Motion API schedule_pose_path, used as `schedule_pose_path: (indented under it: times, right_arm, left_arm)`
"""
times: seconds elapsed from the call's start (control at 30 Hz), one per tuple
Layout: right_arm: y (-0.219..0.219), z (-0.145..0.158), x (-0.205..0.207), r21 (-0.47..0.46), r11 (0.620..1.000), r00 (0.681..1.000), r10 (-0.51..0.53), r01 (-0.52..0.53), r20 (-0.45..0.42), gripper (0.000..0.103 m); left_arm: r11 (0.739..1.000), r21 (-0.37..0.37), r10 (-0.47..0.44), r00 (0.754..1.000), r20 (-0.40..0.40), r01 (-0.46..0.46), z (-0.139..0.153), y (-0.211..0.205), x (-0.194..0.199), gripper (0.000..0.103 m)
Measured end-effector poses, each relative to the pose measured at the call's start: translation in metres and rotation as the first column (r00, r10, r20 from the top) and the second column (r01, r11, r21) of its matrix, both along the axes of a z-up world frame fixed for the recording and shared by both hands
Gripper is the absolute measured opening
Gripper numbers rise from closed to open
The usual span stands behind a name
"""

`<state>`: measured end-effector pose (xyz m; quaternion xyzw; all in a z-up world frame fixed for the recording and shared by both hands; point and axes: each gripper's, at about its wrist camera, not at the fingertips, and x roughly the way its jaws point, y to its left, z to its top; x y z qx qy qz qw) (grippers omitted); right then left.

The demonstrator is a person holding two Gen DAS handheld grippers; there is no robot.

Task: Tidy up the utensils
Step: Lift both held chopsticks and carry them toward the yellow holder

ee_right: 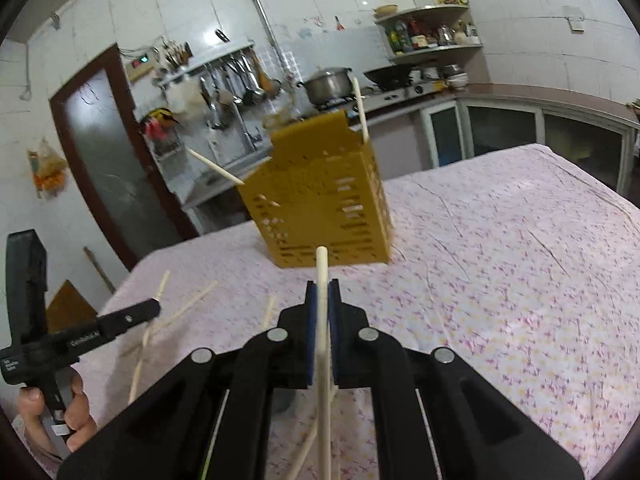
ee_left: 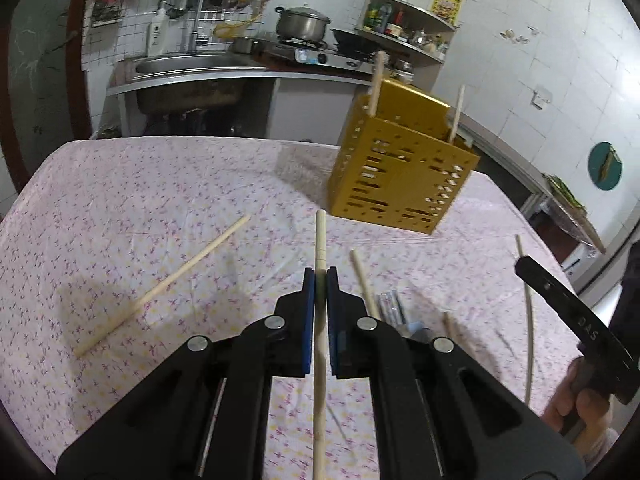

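Left tongs [ee_left: 320, 276] closed on a pale wooden chopstick [ee_left: 320, 240], which runs lengthwise between the blue pads; its blunt tip projects past the pads toward the yellow utensil holder [ee_left: 400, 176]. Right tongs [ee_right: 323, 288] likewise closed on a second chopstick [ee_right: 321, 276], its tip just short of the holder's front face in that view.

The holder is a mustard-yellow rectangular box with slotted, perforated walls and a taller back panel. Two chopsticks stand in it, one [ee_left: 376, 84] at its left corner and one [ee_left: 456, 114] at its right, both leaning outward; pale shafts show through the slots.

Loose chopsticks lie on the bench [ee_left: 120, 200] in front of the holder: one [ee_left: 164, 286] diagonally to its left, another [ee_left: 362, 280] just right of the left tongs, and a thin one [ee_left: 528, 320] farther right, near the other gripper's black body. A few more lie blurred beside these.

The bench carries a white cloth printed with small pink and yellow motifs. Behind the holder: a white-tiled kitchen wall, a steel sink [ee_left: 180, 66], a lidded pot [ee_left: 302, 22] on a stove, hanging utensils, and a corner shelf [ee_left: 408, 20] of bottles.
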<state>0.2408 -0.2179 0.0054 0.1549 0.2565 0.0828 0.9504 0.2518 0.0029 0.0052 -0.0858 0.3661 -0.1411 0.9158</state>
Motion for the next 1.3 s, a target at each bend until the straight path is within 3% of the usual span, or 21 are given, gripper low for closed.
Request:
schedule_pose_path:
  times: [0.2, 0.37, 0.53, 0.7, 0.87, 0.97, 1.3]
  right_arm:
    - [-0.002, 0.017, -0.001, -0.010, 0.999, 0.998, 0.039, -0.039, 0.039, 0.006]
    - [-0.008, 0.032, 0.000, 0.065, 0.994, 0.991, 0.078, -0.085, 0.110, 0.006]
    - [-0.015, 0.047, -0.005, 0.071, 0.993, 0.975, 0.078, -0.095, 0.207, 0.006]
    - [-0.021, 0.064, -0.011, 0.075, 0.992, 0.937, 0.073, -0.105, 0.343, 0.006]
    - [-0.025, 0.075, 0.003, 0.070, 0.991, 0.925, 0.076, -0.109, 0.372, 0.006]
    - [-0.025, 0.084, 0.013, 0.059, 0.993, 0.914, 0.069, -0.101, 0.401, 0.006]
    - [-0.021, 0.121, 0.034, 0.043, 0.998, 0.822, 0.003, -0.034, 0.570, 0.006]
  left_arm:
    - [1.000, -0.017, -0.017, 0.998, 0.062, 0.018, 0.021, -0.006, -0.005, 0.004]
    - [0.997, -0.068, -0.036, 0.991, 0.131, 0.045, 0.043, -0.011, -0.005, 0.004]
    - [0.993, -0.100, -0.045, 0.971, 0.235, 0.070, 0.064, -0.019, -0.009, 0.004]
    - [0.987, -0.128, -0.053, 0.952, 0.302, 0.095, 0.078, -0.027, -0.009, 0.004]
    - [0.984, -0.120, -0.079, 0.931, 0.356, 0.129, 0.098, -0.040, 0.003, 0.004]
    - [0.978, -0.135, -0.093, 0.915, 0.393, 0.157, 0.109, -0.045, 0.011, 0.004]
    - [0.981, -0.100, -0.076, 0.806, 0.586, 0.166, 0.141, -0.073, 0.025, 0.004]
